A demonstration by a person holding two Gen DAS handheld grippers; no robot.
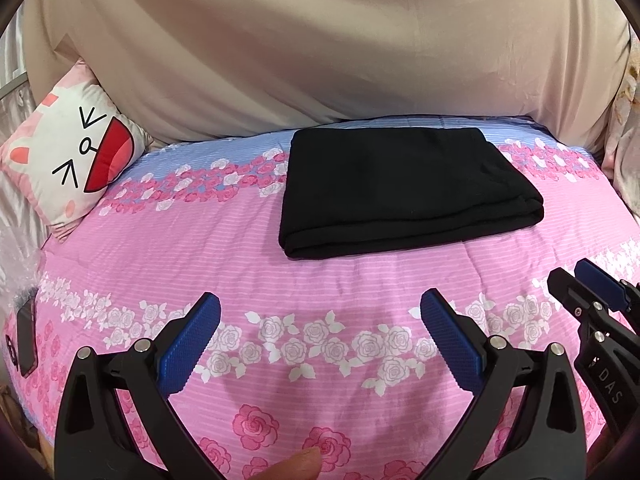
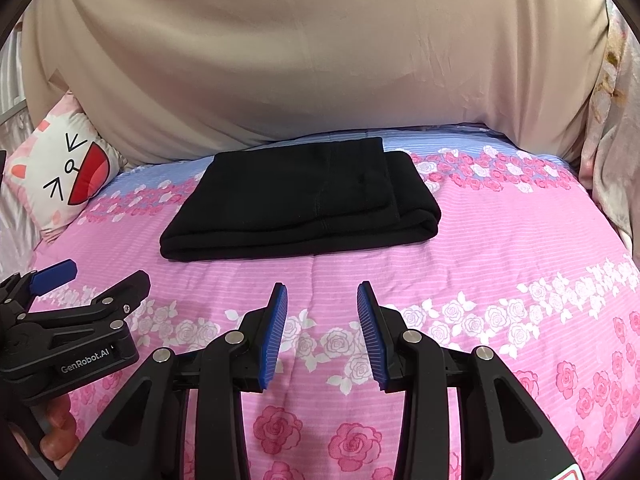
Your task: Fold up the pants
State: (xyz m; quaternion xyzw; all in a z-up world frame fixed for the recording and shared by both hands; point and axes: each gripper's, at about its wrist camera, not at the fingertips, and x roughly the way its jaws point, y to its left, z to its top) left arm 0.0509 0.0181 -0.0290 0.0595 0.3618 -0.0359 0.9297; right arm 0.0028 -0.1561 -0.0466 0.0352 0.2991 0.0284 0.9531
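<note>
The black pants (image 1: 404, 188) lie folded into a thick rectangle on the pink floral quilt (image 1: 320, 288), towards the far side; they also show in the right wrist view (image 2: 296, 200). My left gripper (image 1: 320, 312) is open wide and empty, held above the quilt, short of the pants. My right gripper (image 2: 322, 300) is open and empty, also short of the pants' near edge. The right gripper shows at the right edge of the left wrist view (image 1: 580, 284), and the left gripper at the left edge of the right wrist view (image 2: 96, 276).
A cat-face cushion (image 1: 76, 160) leans at the far left. A beige cloth backdrop (image 1: 320, 48) rises behind the bed. A dark phone (image 1: 26, 336) lies at the quilt's left edge. Pale curtains (image 2: 608, 152) hang at the right.
</note>
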